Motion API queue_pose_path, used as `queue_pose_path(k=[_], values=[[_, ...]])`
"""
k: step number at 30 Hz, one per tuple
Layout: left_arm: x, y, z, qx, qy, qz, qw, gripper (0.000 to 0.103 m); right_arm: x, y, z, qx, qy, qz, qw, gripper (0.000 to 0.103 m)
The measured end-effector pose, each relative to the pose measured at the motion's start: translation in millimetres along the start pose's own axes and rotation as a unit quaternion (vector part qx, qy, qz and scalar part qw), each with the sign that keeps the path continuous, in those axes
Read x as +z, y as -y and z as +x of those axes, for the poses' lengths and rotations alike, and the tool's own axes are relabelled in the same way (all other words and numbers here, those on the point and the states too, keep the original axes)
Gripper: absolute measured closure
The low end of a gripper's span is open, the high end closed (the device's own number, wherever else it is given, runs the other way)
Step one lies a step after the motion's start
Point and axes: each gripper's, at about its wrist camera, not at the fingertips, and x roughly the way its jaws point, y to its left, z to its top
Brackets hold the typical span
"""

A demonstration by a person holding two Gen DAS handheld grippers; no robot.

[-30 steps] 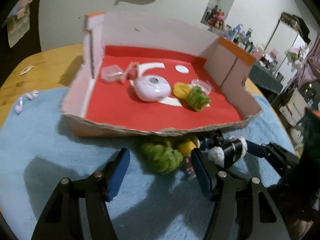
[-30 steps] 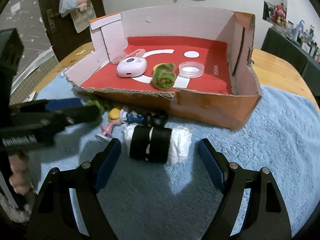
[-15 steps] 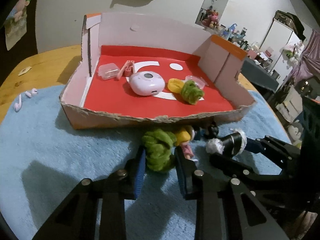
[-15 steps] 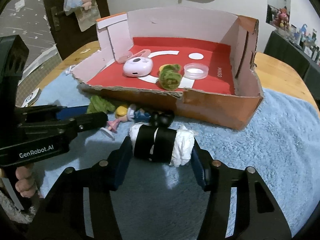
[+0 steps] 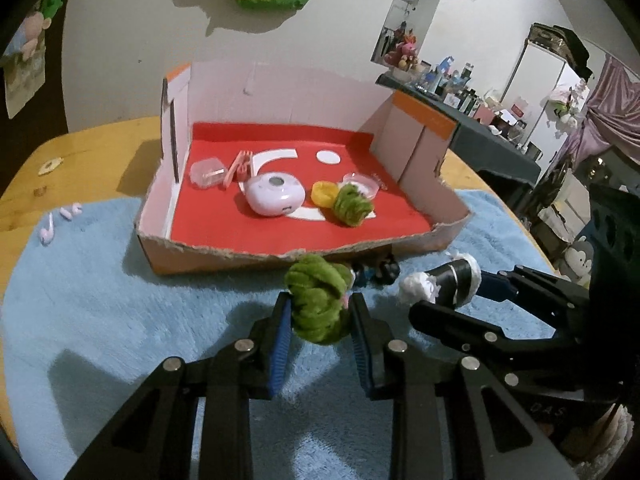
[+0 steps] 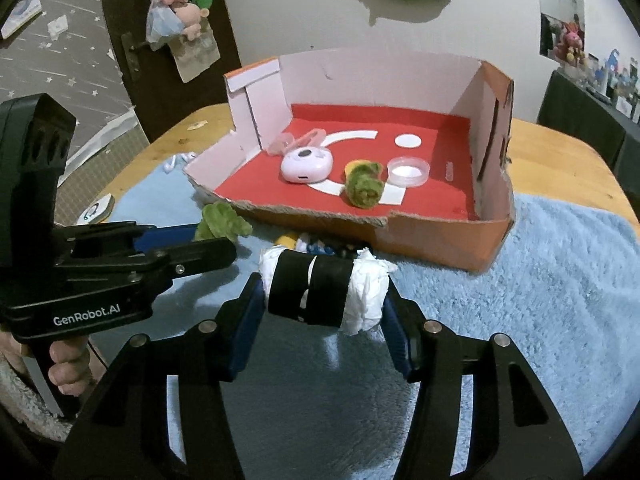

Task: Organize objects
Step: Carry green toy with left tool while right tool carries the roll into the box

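Note:
In the left wrist view my left gripper (image 5: pixel 320 304) is shut on a green fuzzy scrunchie (image 5: pixel 316 292), held just above the blue towel (image 5: pixel 100 320). My right gripper (image 6: pixel 323 292) is shut on a black roll stuffed with white tissue (image 6: pixel 312 284), gripped end to end. Both are in front of the torn cardboard box (image 5: pixel 224 254) with a red floor. The box holds a lilac round device (image 5: pixel 274 196), a yellow ring (image 5: pixel 323 194), another green scrunchie (image 5: pixel 352 208) and a clear dish (image 6: pixel 408 170). A small doll (image 6: pixel 312 242) lies on the towel against the box front.
White earbuds (image 5: pixel 48 232) lie at the towel's left edge. A small white card (image 6: pixel 94 210) sits on the wooden table (image 5: pixel 80 152). A hand (image 6: pixel 66 364) holds the left gripper's handle. A dark counter (image 5: pixel 492 148) crowded with several items stands to the right.
Both grippers went from open to shut, the left on the green scrunchie and the right on the black roll, and both have risen a little off the towel.

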Motion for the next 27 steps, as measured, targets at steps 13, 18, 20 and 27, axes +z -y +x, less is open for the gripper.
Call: queue_pose_path(k=[13,18,20,27], values=[[27.7,-1.3,-10.7,0.007,0.027,0.007,0.9996,0.073,18.7,-2.2,-18.8,0.013,0.027,-0.005,1.0,0.05],[39.5,-2.4,-7.3,0.009,0.029,0.011,0.9995,0.073,29.5,-0.5,-20.8,0.013,0.034,-0.009,0.999,0.05],[44.7,-2.3,-3.9,0.013,0.029,0.016,0.9994,0.073,34.4,1.5,-21.6,0.011,0.038,-0.01,0.999,0.05],[58.4,-6.8,11.9,0.017,0.019,0.021,0.9995,0.073,55.1,12.7,-16.3,-0.008,0.045,-0.014,0.999,0.05]])
